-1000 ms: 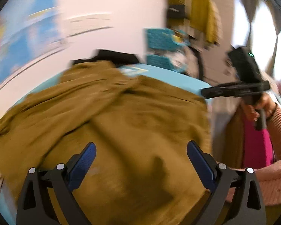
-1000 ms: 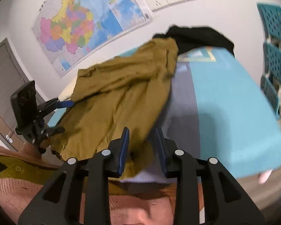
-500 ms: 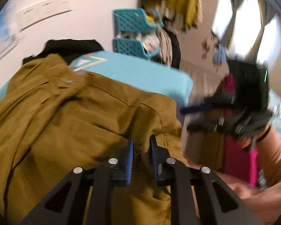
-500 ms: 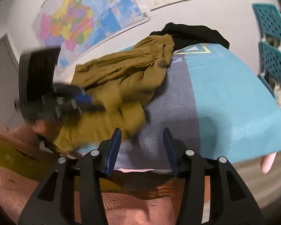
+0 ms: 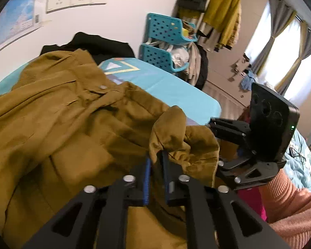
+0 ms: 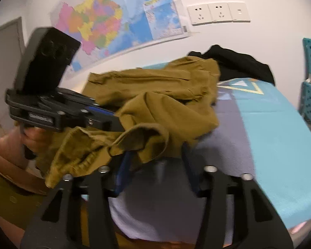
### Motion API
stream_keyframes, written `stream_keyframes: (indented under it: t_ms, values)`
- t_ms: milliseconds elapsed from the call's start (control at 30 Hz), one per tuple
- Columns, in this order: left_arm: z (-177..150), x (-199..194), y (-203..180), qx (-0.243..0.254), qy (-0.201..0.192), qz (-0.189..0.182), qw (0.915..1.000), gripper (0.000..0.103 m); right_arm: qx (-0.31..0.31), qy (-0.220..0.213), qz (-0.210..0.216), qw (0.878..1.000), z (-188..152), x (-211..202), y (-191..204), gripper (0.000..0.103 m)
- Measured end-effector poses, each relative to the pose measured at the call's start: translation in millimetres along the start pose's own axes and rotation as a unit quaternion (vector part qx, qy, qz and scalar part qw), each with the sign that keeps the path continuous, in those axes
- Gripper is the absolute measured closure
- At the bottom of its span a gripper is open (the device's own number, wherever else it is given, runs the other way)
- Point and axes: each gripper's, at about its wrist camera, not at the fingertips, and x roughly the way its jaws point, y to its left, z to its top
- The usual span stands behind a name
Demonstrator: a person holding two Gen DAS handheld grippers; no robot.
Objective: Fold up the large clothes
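A large mustard-brown garment (image 5: 72, 124) lies crumpled on the blue-covered table (image 5: 176, 87). My left gripper (image 5: 155, 164) is shut on a raised fold of its near edge, and cloth bulges above the fingertips. In the right wrist view the same garment (image 6: 165, 95) spreads over the table's left half. Its curled hem hangs over my right gripper (image 6: 155, 155), whose jaws stand apart and are closing, with the hem between them and the pads not pressing it. The left gripper (image 6: 114, 116) reaches into the cloth from the left.
A black garment (image 6: 238, 62) lies at the table's far edge by the wall. Teal basket shelves (image 5: 165, 41) and a coat rack (image 5: 213, 4) stand beyond the table's right end. A map (image 6: 118, 20) hangs on the wall. A pink sleeve (image 5: 290, 207) is at lower right.
My left gripper went from wide open to shut on a garment fold and pulled it up. The right gripper let go of the cloth, opened wider and moved to the hem.
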Motion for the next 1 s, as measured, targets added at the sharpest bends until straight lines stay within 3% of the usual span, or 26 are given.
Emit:
stream_keyframes:
  t_ms: [33,167,233,433,533,600,733,833,900,1000]
  values:
    - [-0.1,-1.2,3.0,-0.004,-0.002,-0.002,1.0000,0.083,0.006,-0.007,0.013,1.000,1.3,-3.2,1.2,0.098]
    - [-1.1,-7.2,4.7,0.000,-0.013,-0.008,0.9999,0.074,0.045,-0.023,0.061,0.997,-2.5,-41.7,3.8,0.100]
    - [-0.6,-5.5,0.8,0.006,-0.015,-0.005,0.9999,0.068,0.053,-0.023,0.056,0.997,-8.9,-67.2,7.2,0.100]
    - [-2.7,13.1,-17.8,0.039,0.003,0.003,0.9992,0.040,0.119,0.059,0.021,0.991,-60.6,-94.2,1.7,0.102]
    - [-9.6,27.7,-31.7,0.068,0.022,0.018,0.9973,0.032,0.171,0.107,0.014,0.979,-88.2,-76.6,-13.7,0.101]
    - [-15.6,30.2,-40.7,0.091,0.026,0.033,0.9950,0.029,0.189,0.135,-0.026,0.972,-96.3,-69.7,-26.3,0.100]
    - [-28.7,12.7,-46.9,0.117,0.008,0.045,0.9921,0.024,0.176,0.143,-0.060,0.972,-90.5,-87.0,-34.6,0.087]
    - [-41.4,-3.4,-41.1,0.113,-0.009,0.049,0.9923,0.022,0.149,0.086,-0.058,0.983,-65.0,-111.7,-26.3,0.043]
    - [-48.2,-9.8,-31.9,0.094,-0.011,0.054,0.9940,0.022,0.137,0.044,-0.034,0.989,-48.1,-117.1,-22.7,0.034]
    - [-60.9,-17.5,-15.4,0.051,-0.016,0.061,0.9967,0.022,0.107,0.037,-0.044,0.993,-24.3,-88.5,-18.5,0.030]
